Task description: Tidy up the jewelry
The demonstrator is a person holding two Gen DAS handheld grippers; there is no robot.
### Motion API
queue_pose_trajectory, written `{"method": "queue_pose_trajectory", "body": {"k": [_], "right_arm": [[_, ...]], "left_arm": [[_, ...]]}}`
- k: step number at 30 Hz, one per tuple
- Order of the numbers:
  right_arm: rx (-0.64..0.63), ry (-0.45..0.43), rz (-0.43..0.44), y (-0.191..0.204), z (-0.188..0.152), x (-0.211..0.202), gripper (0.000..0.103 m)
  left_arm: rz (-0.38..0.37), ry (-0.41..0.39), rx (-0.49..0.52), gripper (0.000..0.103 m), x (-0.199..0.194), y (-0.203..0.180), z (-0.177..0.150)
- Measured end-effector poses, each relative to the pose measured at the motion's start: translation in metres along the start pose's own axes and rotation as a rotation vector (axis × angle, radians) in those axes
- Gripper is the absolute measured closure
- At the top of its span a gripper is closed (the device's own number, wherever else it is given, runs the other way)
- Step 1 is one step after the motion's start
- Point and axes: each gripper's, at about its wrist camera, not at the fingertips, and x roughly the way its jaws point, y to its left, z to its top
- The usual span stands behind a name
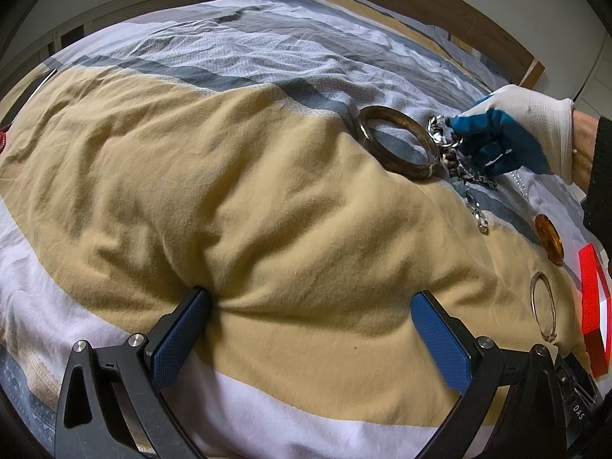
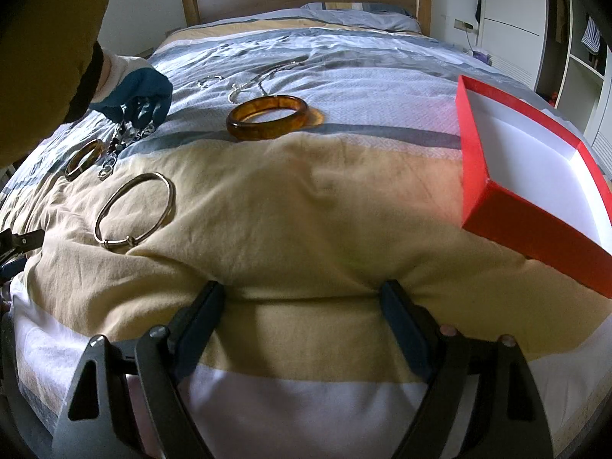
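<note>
Both tools sit low over the bed: the left tool (image 1: 310,317) has its fingers spread wide and empty, and the right tool (image 2: 302,306) is spread the same way, gripping nothing. Going left to right in the right wrist view, a gloved hand (image 2: 134,91) touches a tangle of chain jewelry (image 2: 126,134) beside a dark bangle (image 2: 84,158); nearer lies a thin silver bangle (image 2: 134,210), then an amber bangle (image 2: 267,116) mid-bed with a fine necklace (image 2: 264,74) behind it, and the open red box (image 2: 497,206) at far right, which looks empty. The bangles are probably stiff, smooth and slippery, best pinched across the band on one side. The chains would be limp and snag-prone; taking them at a bunched clump seems safest.
</note>
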Motion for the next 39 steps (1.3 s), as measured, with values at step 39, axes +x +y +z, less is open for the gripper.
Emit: {"method": "queue_pose_trajectory", "body": {"k": [39], "right_arm": [[0.0, -0.001, 0.0, 0.0007, -0.001, 0.0, 0.019]], "left_arm": [[-0.001, -0.001, -0.002, 0.001, 0.002, 0.0011, 0.003]]}}
